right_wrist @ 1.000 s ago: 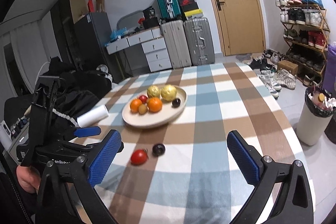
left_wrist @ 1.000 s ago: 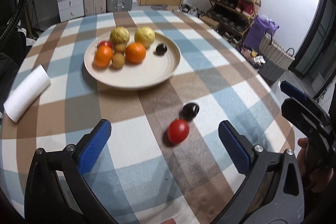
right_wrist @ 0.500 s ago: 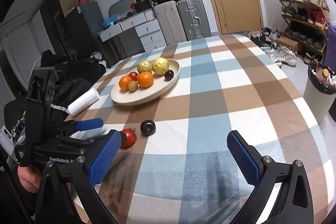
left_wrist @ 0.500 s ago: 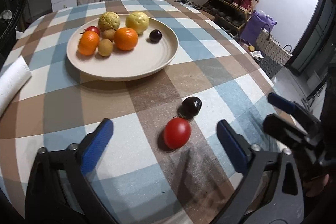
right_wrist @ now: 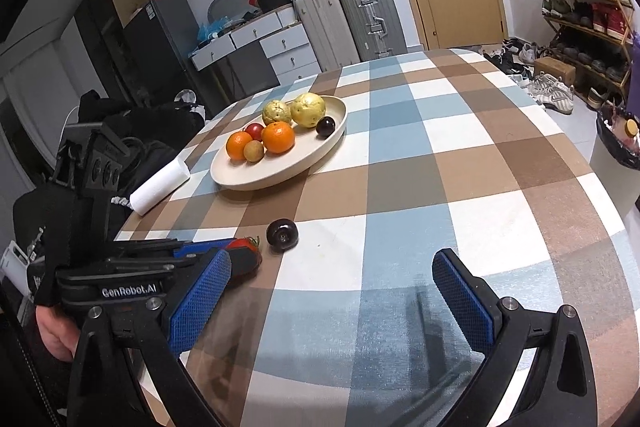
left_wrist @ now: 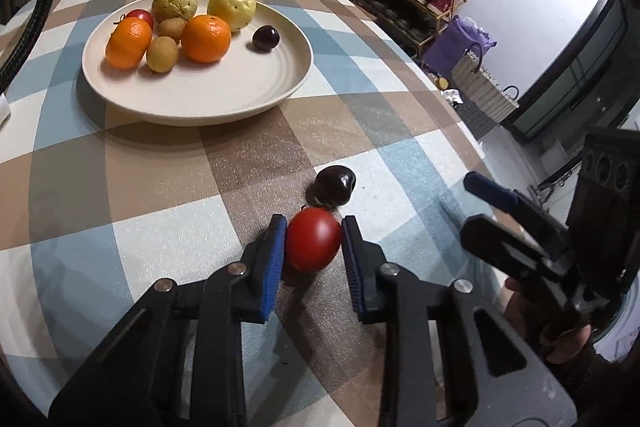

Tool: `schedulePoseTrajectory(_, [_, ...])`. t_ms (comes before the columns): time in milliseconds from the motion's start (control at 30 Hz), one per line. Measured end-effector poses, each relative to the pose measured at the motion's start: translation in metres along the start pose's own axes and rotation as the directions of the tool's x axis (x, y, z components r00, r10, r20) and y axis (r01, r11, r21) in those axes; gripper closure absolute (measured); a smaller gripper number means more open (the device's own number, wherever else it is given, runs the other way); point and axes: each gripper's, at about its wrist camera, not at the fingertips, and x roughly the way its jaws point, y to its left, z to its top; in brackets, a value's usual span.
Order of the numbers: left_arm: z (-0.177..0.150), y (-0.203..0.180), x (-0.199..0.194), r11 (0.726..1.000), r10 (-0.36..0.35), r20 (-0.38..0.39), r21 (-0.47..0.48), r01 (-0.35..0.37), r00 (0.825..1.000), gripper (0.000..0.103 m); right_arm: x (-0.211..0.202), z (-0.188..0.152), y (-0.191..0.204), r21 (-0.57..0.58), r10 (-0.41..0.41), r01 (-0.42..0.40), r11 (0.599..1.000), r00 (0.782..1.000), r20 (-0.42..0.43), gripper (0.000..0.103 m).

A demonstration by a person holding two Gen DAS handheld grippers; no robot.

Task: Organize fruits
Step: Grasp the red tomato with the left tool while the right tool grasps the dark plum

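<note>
My left gripper (left_wrist: 313,251) is shut on a red tomato (left_wrist: 313,245) that rests on the checked tablecloth; it also shows in the right wrist view (right_wrist: 245,254). A dark plum (left_wrist: 335,185) lies just beyond it, touching or nearly so, and it also shows in the right wrist view (right_wrist: 282,235). A cream plate (left_wrist: 224,95) further back holds two oranges, two yellow-green fruits, small brown fruits, a red fruit and another dark plum (left_wrist: 265,37). My right gripper (right_wrist: 332,301) is open and empty, low over the table's near edge, to the right of the left gripper.
A white paper roll (right_wrist: 160,187) lies left of the plate (right_wrist: 256,179). The round table's edge (left_wrist: 460,115) drops off to the right. Suitcases, drawers and a shoe rack (right_wrist: 580,7) stand around the room.
My left gripper moved forward and down and closed its jaws around the red tomato. The right gripper lowered and shifted slightly closer; it stays open.
</note>
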Motion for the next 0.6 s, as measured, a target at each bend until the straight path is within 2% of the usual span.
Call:
schedulePoseTrajectory(100, [0.002, 0.002, -0.010, 1.000, 0.020, 0.032, -0.010, -0.020, 0.999, 0.078, 0.003, 0.001, 0.001, 0.001, 0.007, -0.007, 1.000, 1.000, -0.017, 0.000])
schedulePoseTrajectory(200, [0.005, 0.009, -0.020, 0.999, -0.003, 0.043, -0.043, 0.005, 0.999, 0.078, 0.006, 0.003, 0.004, -0.017, 0.013, -0.013, 1.000, 0.999, -0.039, 0.000])
schedulePoseTrajectory(300, [0.007, 0.015, -0.032, 0.998, 0.031, 0.083, -0.050, -0.027, 0.996, 0.078, 0.012, 0.006, 0.007, -0.025, 0.024, -0.025, 0.999, 0.998, -0.063, 0.000])
schedulePoseTrajectory(433, [0.009, 0.028, -0.048, 0.995, 0.065, 0.118, -0.077, -0.056, 0.991, 0.078, 0.027, 0.009, 0.008, 0.006, 0.078, -0.078, 0.997, 0.991, -0.111, 0.000])
schedulePoseTrajectory(600, [0.009, 0.043, -0.061, 0.987, 0.148, 0.135, -0.087, -0.137, 0.980, 0.078, 0.039, 0.018, 0.019, -0.032, 0.070, -0.074, 0.997, 0.991, -0.112, 0.001])
